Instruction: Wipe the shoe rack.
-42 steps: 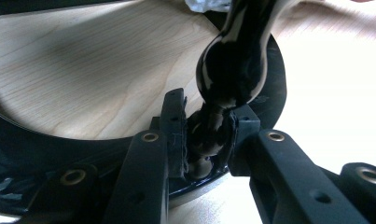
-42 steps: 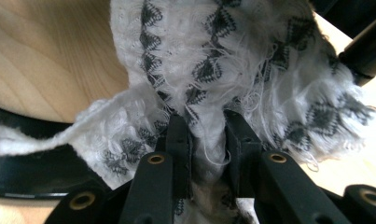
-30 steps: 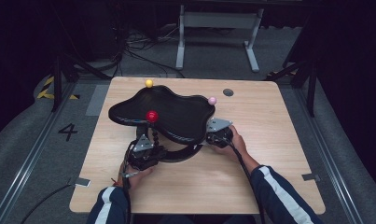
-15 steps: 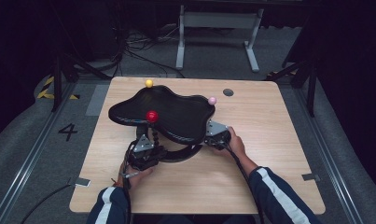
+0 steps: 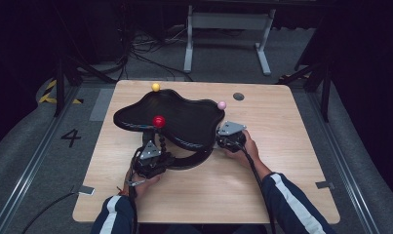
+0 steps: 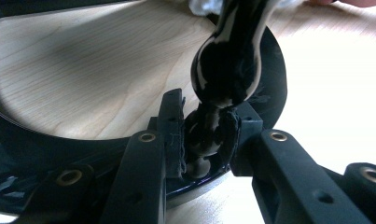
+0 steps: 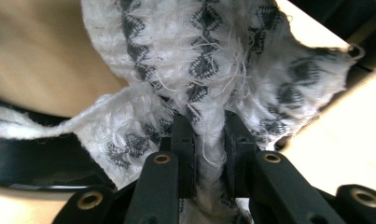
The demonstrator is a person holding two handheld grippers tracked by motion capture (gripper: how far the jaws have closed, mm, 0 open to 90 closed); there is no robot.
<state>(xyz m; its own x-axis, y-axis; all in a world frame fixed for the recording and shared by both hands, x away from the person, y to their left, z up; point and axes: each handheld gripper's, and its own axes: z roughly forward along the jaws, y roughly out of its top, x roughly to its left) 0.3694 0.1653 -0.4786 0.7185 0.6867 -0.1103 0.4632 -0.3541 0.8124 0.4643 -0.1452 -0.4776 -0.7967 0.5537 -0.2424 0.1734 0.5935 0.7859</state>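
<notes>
A light wooden table holds a glossy black stand with a wavy, tray-like top, and everything else is placed around that stand. A red ball sits on top of the stand, a yellow ball at its far edge, and a pink ball at its far right edge. A small dark round hole in the tabletop lies beyond the stand, to the right of the pink ball.

The left gripper is at the near side of the stand, below the red ball. In the left gripper view its jaws are closed narrowly around a bumpy black post that rises from the stand's curved base.

The right gripper is at the stand's right edge, just below the pink ball. In the right gripper view its jaws pinch a fold of a white knitted cloth with a grey pattern and frayed threads. The cloth is bunched against the stand's black rim.

A person's forearms in dark sleeves with a white stripe reach toward the stand from the near table edge.
</notes>
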